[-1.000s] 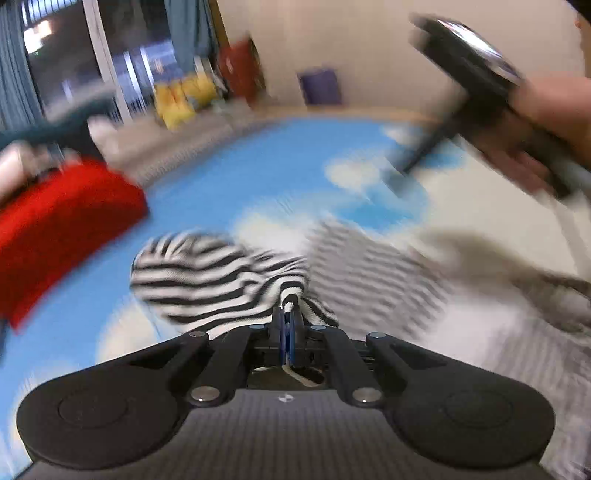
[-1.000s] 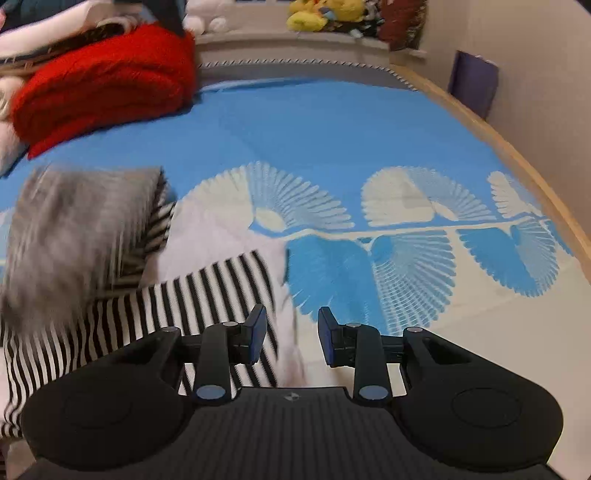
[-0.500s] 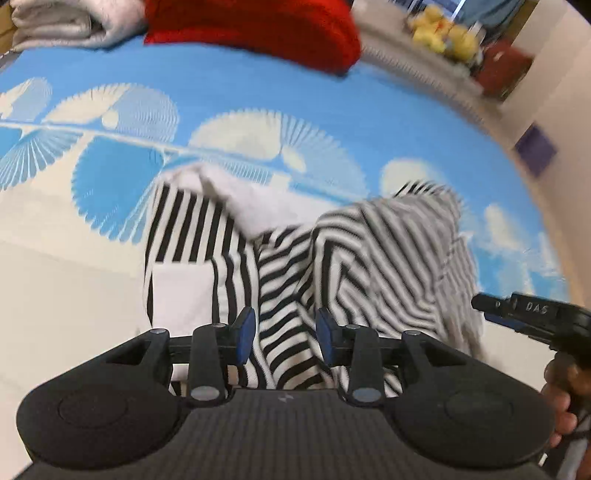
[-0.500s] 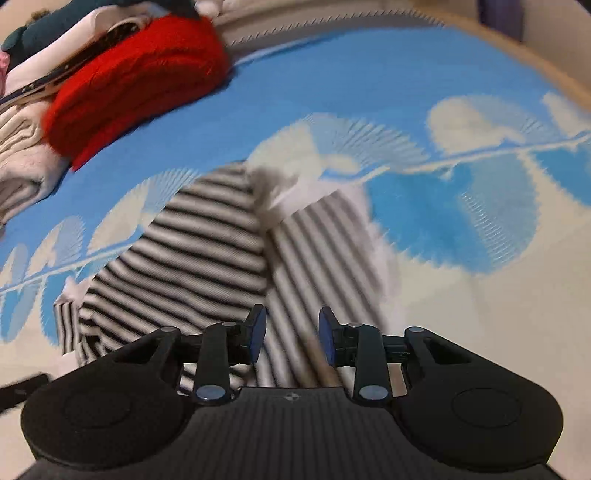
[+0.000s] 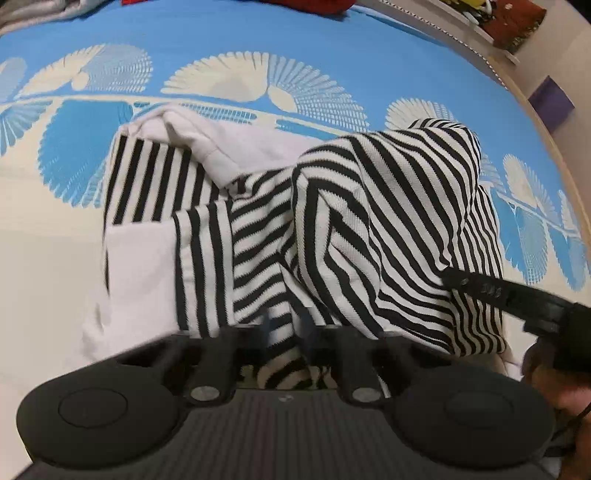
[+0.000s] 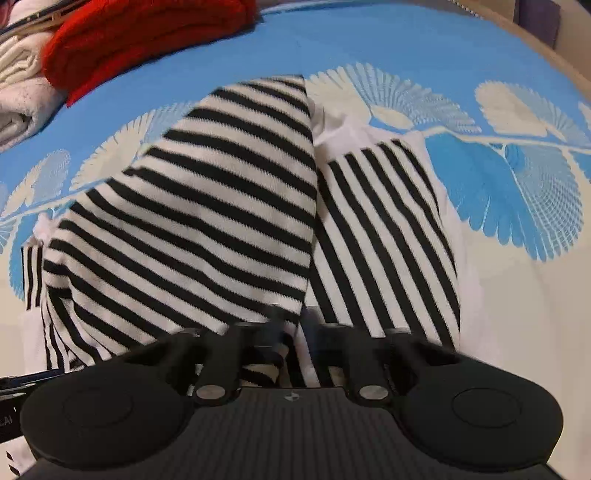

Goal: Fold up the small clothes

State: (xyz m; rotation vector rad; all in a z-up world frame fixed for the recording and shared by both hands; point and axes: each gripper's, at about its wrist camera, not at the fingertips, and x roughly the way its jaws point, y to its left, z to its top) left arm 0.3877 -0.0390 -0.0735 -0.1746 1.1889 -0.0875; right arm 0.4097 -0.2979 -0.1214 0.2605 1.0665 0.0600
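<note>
Striped garment (image 5: pixel 388 221) lies crumpled on the blue patterned bed cover (image 5: pixel 258 33), and it now fills more of both views than half a second ago. The left gripper (image 5: pixel 284 328) has come lower, so striped cloth sits between its blurred fingers; the gap looks narrower, though I cannot tell if it pinches. The right gripper (image 6: pixel 291 328) also has cloth between its fingers, equally unclear. A red blanket (image 6: pixel 140 33) lies behind.

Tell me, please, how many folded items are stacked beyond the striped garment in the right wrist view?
2: a red knit at top left, and a cream fabric bundle beside it at the left edge. More may lie out of frame.
</note>
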